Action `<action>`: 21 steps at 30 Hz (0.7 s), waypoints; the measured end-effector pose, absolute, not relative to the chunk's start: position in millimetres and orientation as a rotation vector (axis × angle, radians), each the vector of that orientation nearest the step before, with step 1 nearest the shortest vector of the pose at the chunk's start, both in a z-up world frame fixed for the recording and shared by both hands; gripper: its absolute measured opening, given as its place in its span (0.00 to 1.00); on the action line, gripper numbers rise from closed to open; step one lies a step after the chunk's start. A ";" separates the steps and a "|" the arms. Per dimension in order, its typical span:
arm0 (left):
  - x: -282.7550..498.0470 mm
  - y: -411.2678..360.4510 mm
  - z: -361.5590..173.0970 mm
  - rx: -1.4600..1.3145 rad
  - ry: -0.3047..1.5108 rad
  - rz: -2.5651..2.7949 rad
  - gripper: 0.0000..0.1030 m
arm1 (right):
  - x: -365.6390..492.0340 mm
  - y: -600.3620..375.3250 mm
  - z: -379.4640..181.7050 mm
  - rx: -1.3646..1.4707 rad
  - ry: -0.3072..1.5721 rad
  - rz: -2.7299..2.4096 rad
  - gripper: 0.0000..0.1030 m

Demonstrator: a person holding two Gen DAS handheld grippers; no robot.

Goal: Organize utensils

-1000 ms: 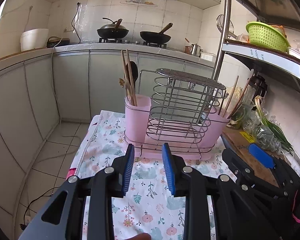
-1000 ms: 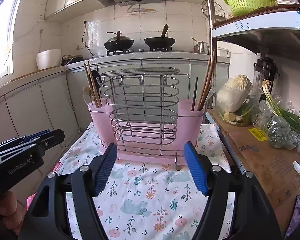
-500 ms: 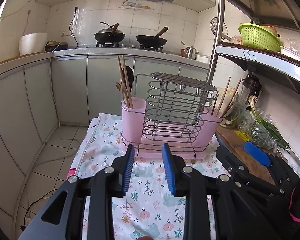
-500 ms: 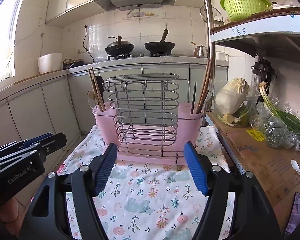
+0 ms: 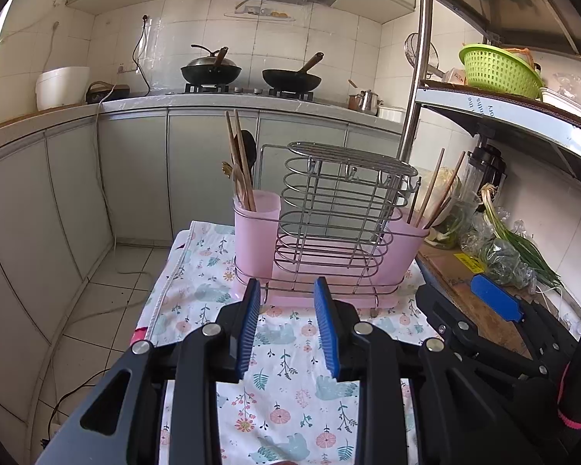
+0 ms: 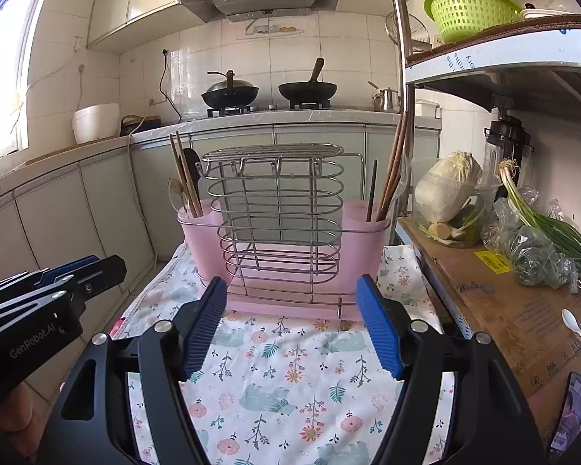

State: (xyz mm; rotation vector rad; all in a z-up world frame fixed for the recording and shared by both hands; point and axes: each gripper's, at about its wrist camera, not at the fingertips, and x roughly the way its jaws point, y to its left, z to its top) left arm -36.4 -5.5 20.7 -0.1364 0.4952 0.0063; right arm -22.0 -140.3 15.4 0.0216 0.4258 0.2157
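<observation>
Four blue fingers (image 6: 207,327) empty, two pink cups (image 6: 201,238), two woks (image 6: 230,95)

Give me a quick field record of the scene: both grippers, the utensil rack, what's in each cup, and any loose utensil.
left gripper: open, nothing between the pads, above the floral cloth
right gripper: open wider, empty, facing the rack
rack: wire frame on a pink tray, standing on the cloth, middle section looks empty
left pink cup: wooden chopsticks, a dark spoon and a pale spoon, upright
right pink cup: chopsticks leaning right, one dark stick
loose utensil: white spoon on the cardboard at right
contact: neither gripper touches the rack
</observation>
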 end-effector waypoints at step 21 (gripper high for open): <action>-28.7 -6.0 13.9 -0.136 0.512 -0.005 0.27 | -16.3 -139.9 7.8 0.020 0.447 0.219 0.68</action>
